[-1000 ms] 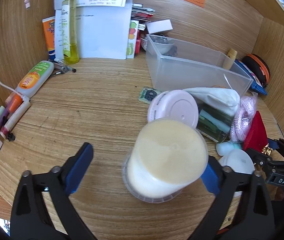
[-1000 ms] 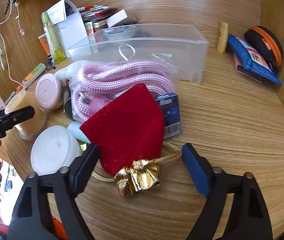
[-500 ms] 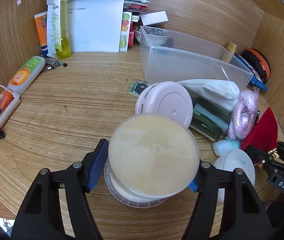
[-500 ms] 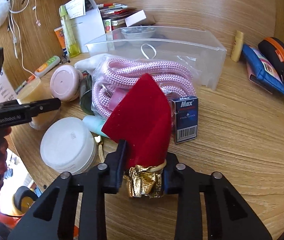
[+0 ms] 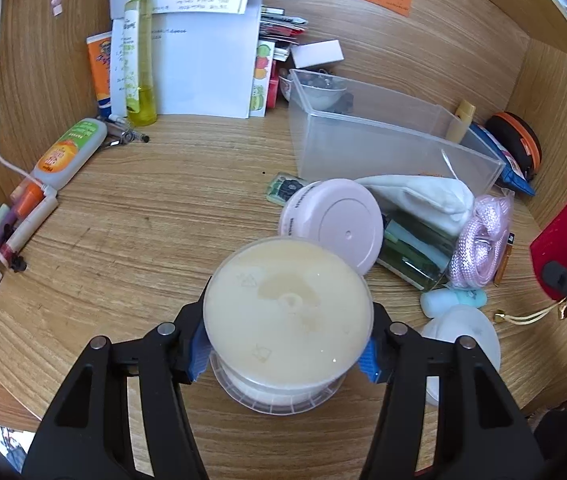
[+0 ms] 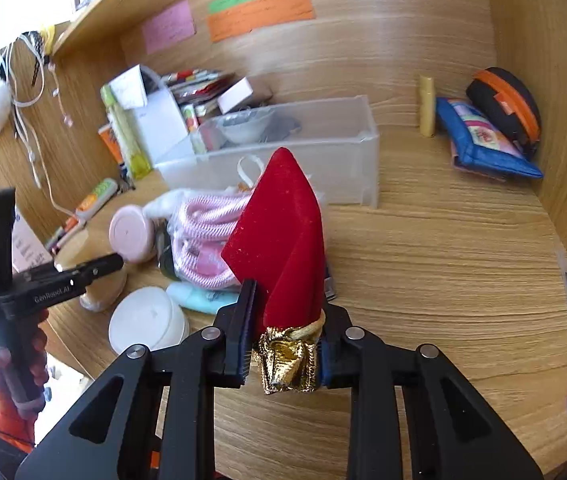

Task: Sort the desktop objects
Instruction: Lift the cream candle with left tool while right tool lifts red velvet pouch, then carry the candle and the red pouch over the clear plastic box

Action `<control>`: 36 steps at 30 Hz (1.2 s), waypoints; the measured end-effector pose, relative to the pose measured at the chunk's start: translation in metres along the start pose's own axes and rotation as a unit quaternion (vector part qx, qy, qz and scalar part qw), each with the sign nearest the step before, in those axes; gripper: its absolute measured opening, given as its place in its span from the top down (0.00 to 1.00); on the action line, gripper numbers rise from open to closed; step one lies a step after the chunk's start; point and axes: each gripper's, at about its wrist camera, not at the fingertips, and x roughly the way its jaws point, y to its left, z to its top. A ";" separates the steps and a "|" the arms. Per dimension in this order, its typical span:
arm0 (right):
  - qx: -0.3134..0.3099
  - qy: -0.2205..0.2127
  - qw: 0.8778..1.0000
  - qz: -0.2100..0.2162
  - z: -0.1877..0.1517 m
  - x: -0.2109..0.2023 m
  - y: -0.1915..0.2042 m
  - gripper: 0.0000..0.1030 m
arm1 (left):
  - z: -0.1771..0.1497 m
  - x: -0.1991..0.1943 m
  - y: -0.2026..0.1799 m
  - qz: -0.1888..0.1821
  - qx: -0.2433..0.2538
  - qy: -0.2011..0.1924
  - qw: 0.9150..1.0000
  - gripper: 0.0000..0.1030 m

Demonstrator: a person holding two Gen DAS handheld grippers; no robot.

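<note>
Cream-coloured and translucent, a round plastic container (image 5: 288, 316) fills the lower centre of the left wrist view, clamped between the blue pads (image 5: 197, 350) of the left tool (image 5: 283, 354), which is closed in against its sides; whether it rests on the wooden counter (image 5: 155, 216) or is raised off it cannot be told. Just behind it, slightly right, a pink round lid (image 5: 335, 224) leans tilted, and at lower right sits a white round jar (image 5: 461, 330) with a pale blue tube (image 5: 453, 300) beside it. Farther right lie a pink rope in a clear bag (image 5: 483, 228) and a white cloth pouch (image 5: 419, 198). Beyond them a clear plastic bin (image 5: 383, 140) stands in the upper right of the frame. At the upper left, a yellow spray bottle (image 5: 137, 52) is upright before white papers (image 5: 203, 64). In the right wrist view, the right tool (image 6: 283, 344) at bottom centre is squeezed onto the gold-tied neck of a red velvet pouch (image 6: 283, 240), which points up and is held clear of the counter (image 6: 443, 280) in front of the bin (image 6: 339, 160). A blue pouch (image 6: 483, 140) lies at the far right against the back wall.
</note>
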 end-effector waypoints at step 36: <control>-0.035 -0.078 0.996 0.003 0.093 -0.017 -0.006 0.78 | 0.117 -0.040 -0.030 -0.040 0.094 -0.067 0.993 0.44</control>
